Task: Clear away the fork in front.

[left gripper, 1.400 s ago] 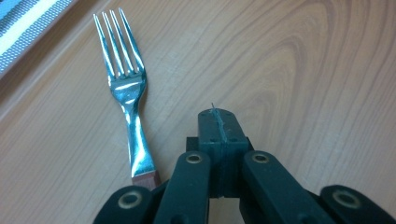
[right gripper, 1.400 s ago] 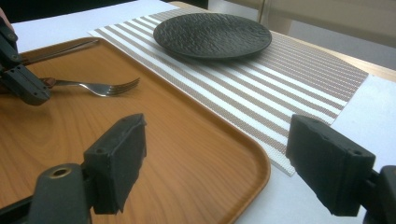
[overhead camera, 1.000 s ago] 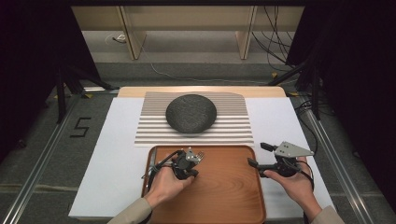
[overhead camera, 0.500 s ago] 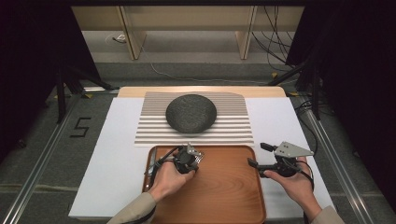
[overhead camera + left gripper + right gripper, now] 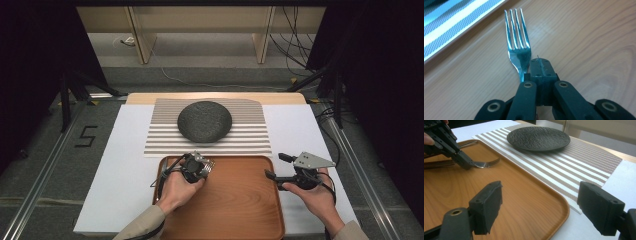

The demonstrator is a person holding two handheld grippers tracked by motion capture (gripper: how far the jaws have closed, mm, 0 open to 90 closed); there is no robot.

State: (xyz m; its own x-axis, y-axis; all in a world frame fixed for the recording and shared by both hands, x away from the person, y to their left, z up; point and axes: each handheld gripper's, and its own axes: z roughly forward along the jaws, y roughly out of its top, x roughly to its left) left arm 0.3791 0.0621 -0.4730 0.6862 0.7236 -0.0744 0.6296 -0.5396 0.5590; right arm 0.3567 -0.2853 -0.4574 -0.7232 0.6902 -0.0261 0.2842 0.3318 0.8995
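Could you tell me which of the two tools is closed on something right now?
The left tool, over the wooden tray: its jaws pinch the fork by its neck. The right tool is spread open, holding nothing.

Tray (image 5: 235, 210) mostly bare; plate (image 5: 205, 120) occupies mat (image 5: 250, 142).

Lab recording bay, not a home: black curtains (image 5: 30, 75) on both sides, loose cables (image 5: 295, 45) across the floor, metal rails (image 5: 45, 170) flanking the white table (image 5: 120, 165), a taped "5" (image 5: 85, 136).
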